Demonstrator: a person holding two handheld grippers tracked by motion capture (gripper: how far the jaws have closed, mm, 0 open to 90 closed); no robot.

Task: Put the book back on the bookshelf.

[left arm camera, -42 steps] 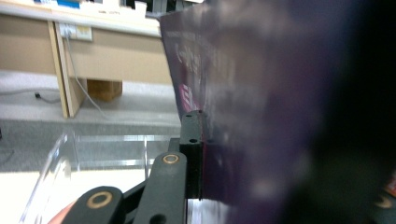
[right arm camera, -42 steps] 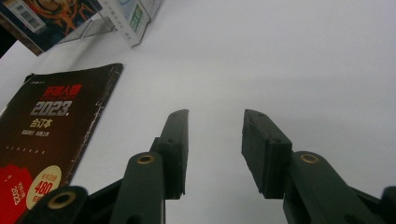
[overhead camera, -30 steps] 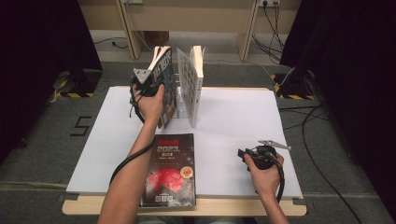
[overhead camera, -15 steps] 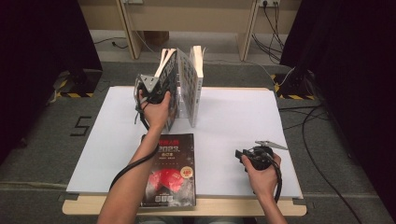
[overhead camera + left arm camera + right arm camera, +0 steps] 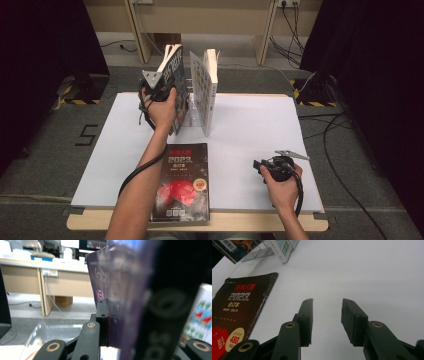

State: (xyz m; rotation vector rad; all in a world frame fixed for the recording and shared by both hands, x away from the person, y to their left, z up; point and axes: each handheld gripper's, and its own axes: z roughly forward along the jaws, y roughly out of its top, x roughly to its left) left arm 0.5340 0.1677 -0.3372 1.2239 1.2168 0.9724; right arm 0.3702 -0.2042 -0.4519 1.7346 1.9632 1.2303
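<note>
My left gripper (image 5: 169,89) is shut on a dark purple book (image 5: 173,62), held upright and slightly tilted just left of a clear acrylic book stand (image 5: 192,119). In the left gripper view both jaws of my left gripper (image 5: 130,315) press on the book's cover (image 5: 117,277), and they have just closed a little further on it. A white-covered book (image 5: 209,85) stands upright in the stand. A black and red book (image 5: 182,182) lies flat at the table's front. My right gripper (image 5: 261,165) rests low on the right side of the white table, and it (image 5: 327,315) is open with nothing between its jaws.
The white tabletop (image 5: 260,125) spreads bare between the stand and my right hand. The flat book's corner (image 5: 234,315) lies to the left of my right gripper. Wooden table legs and cables are on the floor beyond the far edge.
The left hand dipped a little with the purple book, then came back up beside the stand. The right hand has kept still.
</note>
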